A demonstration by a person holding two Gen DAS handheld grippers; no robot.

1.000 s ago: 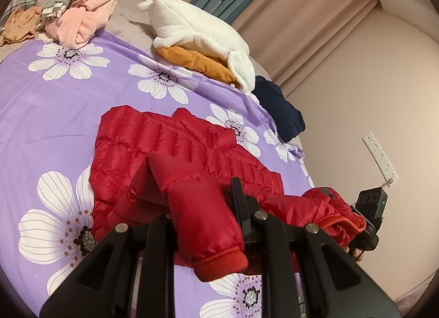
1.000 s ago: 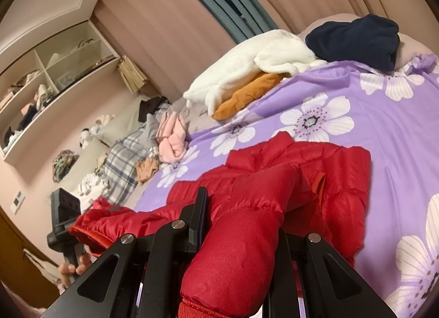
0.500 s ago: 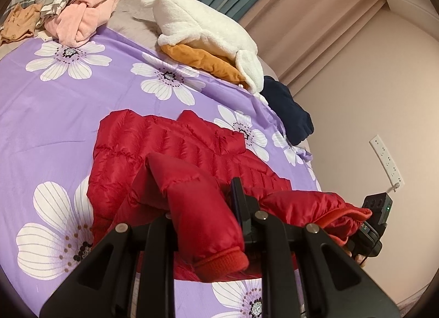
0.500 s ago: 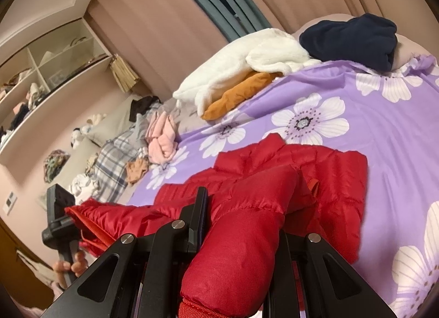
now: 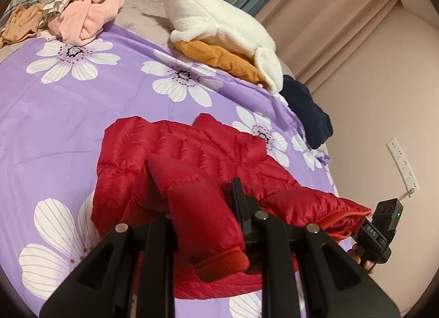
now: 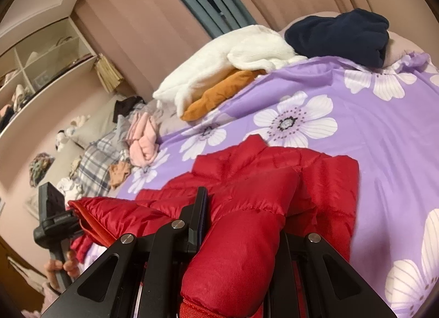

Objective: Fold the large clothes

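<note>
**Ana:** Red quilted puffer jacket (image 5: 192,150) lies in the lower middle of both wrist views, its body spread on a purple bedspread (image 5: 68,114) printed with white flowers. Where are the grippers?

**Ben:** Each holds a sleeve. The left gripper (image 5: 203,224) is clamped on the left sleeve (image 5: 203,216), cuff hanging toward the camera. The right gripper (image 6: 238,238) is closed the same way on the right sleeve (image 6: 236,249).

**Ana:** How should this step go, in your judgement?

**Ben:** Both sleeves look lifted for folding inward across the chest. I would keep both grips firm, carry the cuffs level, and lay them flat, since the slick padded fabric may spring back or slide.

**Ana:** What surrounds the jacket?

**Ben:** In the left view, a white fleece garment (image 5: 214,21) on an orange one (image 5: 219,57) sits at upper middle, a navy garment (image 5: 307,114) right of it, and pink clothes (image 5: 90,16) at upper left. A wall socket strip (image 5: 402,164) is at right. In the right view, shelves (image 6: 41,70) fill the upper left.

**Ana:** What has changed from half a second ago?

**Ben:** Little. Both grips hold as before. In the left view, the bed and jacket sit slightly lower and further right. The right view is now slightly blurred.
</note>
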